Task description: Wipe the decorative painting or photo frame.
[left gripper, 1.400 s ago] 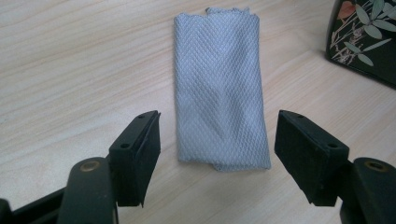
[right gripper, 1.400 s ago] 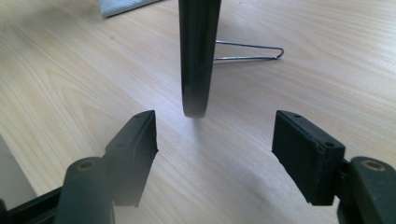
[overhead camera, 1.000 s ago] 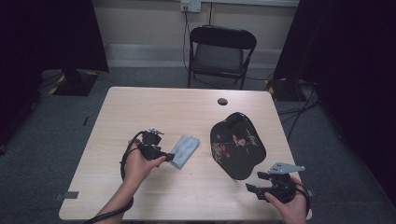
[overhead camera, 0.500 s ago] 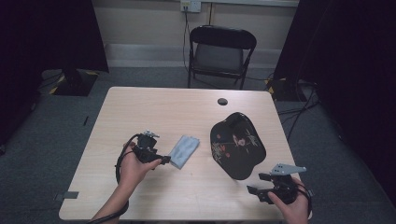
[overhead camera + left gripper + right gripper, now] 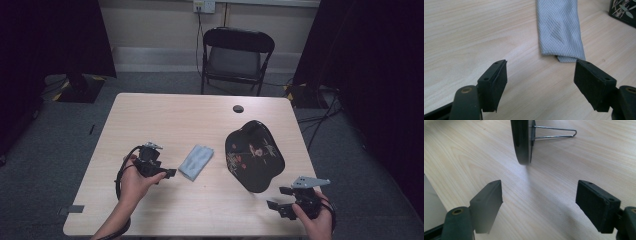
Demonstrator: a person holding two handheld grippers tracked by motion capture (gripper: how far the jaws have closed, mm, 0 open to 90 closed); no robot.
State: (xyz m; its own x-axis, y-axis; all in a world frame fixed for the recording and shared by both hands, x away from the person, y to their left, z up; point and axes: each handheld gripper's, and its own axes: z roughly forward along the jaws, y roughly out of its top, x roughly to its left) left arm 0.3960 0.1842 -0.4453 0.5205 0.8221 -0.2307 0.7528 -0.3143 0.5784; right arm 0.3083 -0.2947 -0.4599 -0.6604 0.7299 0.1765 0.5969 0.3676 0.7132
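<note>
A folded grey cloth [image 5: 196, 161] [image 5: 560, 30] lies flat on the table's middle. My left gripper [image 5: 170, 173] [image 5: 541, 80] sits just left of it. Its jaws are open, have just been opening, and hold nothing; the cloth's near end lies a little beyond the tips. A black plate with a flower pattern [image 5: 252, 155] [image 5: 522, 140] stands tilted on a wire stand [image 5: 554, 132], to the right of the cloth. My right gripper [image 5: 277, 200] [image 5: 540, 200] hovers near the front right edge, short of the plate. Its jaws are open, have just been opening, and are empty.
The wooden table [image 5: 165, 115] has a small black round hole cap [image 5: 238, 108] near its far edge. A black folding chair [image 5: 235, 55] stands behind the table. The plate's corner [image 5: 624, 11] shows at the top right of the left gripper view.
My left gripper has drawn back to the left, away from the cloth, which stays where it lay. The right hand has hardly moved.
</note>
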